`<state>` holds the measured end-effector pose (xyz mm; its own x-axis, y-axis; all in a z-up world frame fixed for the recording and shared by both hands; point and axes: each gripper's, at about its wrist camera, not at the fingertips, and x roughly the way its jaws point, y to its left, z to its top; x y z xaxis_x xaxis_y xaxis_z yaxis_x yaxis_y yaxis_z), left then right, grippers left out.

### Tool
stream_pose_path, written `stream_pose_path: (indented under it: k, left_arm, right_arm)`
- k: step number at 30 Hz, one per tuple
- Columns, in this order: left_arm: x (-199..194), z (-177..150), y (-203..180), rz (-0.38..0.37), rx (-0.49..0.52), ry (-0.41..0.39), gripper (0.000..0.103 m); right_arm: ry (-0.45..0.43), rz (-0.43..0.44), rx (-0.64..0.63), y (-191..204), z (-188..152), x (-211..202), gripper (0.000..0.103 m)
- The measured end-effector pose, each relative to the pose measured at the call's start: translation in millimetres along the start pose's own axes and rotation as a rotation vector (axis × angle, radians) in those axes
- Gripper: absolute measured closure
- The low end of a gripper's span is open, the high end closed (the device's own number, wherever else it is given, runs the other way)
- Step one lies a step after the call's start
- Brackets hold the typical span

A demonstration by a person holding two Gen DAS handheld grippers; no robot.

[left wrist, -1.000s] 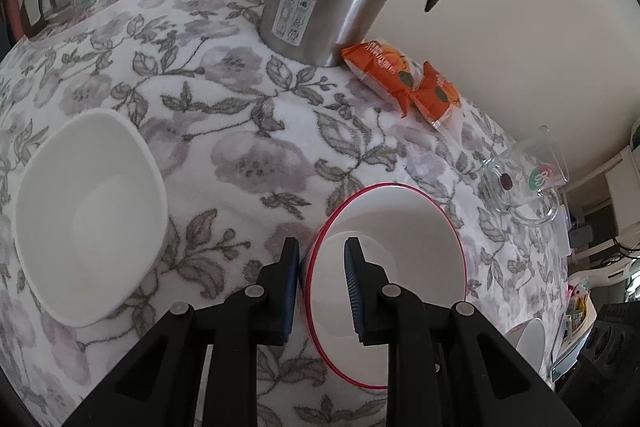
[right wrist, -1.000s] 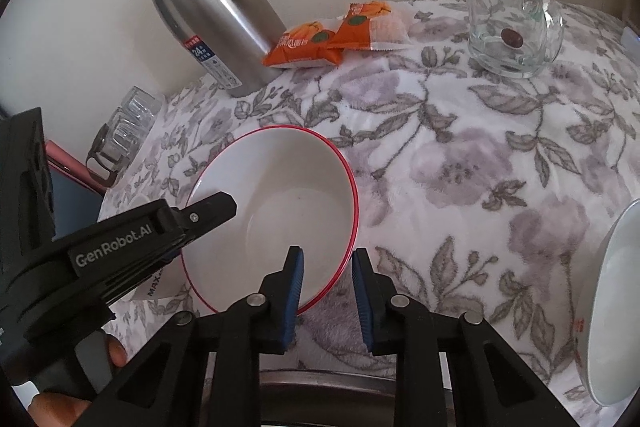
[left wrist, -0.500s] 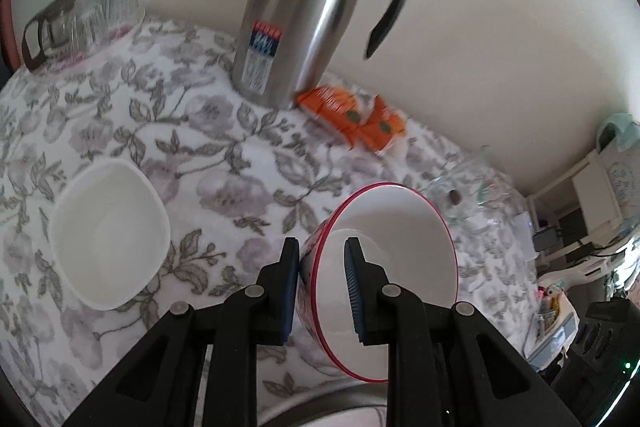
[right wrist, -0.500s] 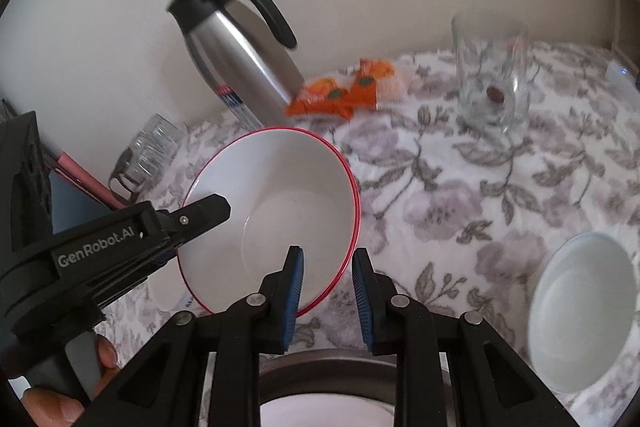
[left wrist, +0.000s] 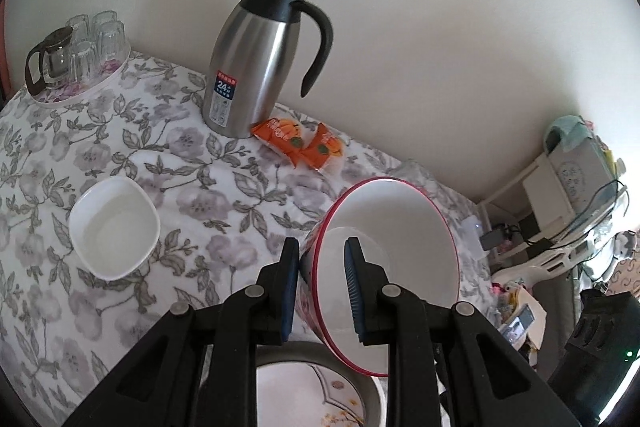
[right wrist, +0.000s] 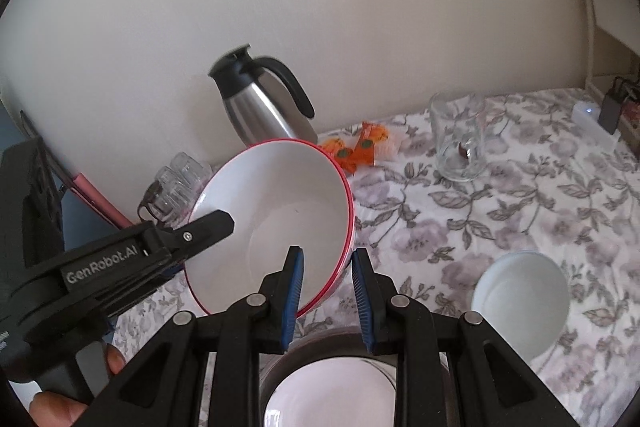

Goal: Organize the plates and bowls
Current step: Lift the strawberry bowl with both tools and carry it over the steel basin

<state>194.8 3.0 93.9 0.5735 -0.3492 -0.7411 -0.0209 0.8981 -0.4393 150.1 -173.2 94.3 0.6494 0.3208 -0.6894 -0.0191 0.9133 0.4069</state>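
Observation:
A white bowl with a red rim [left wrist: 400, 227] [right wrist: 280, 211] hangs tilted above the flowered tablecloth. My left gripper [left wrist: 320, 267] is shut on its left wall, one pad inside and one outside. My right gripper [right wrist: 326, 267] is shut on the bowl's near right rim the same way. The left gripper's finger [right wrist: 208, 227] also shows in the right wrist view, with a person's hand below it. A square white bowl [left wrist: 114, 227] rests on the cloth to the left. A round white bowl [right wrist: 520, 295] rests to the right. Under the grippers lies a dark-rimmed plate [right wrist: 332, 387] [left wrist: 312, 387].
A steel thermos jug [left wrist: 256, 67] stands at the wall with orange snack packets [left wrist: 298, 143] beside it. A tray of glasses [left wrist: 80, 59] fills the far left corner. A glass mug [right wrist: 460, 143] and a white power strip [right wrist: 592, 119] are at the far right.
Both grippers have risen together with the red-rimmed bowl, lifting it off the cloth and tilting it. The table looks farther away, and the dark-rimmed plate has come into view below.

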Motion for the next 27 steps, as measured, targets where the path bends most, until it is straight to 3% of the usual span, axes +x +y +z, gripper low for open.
stream_pose_path:
  k: [11,27]
  left_arm:
    - [-43,-19,-5,-0.040,0.014,-0.024,0.079]
    - [-53,-59,5,-0.017,0.027,0.019,0.079]
  right_arm:
    - [-0.031,0.019,-0.004,14,-11,-52,0.076]
    - [0.024,-0.012,-0.006,14,-48,-66,0.076]
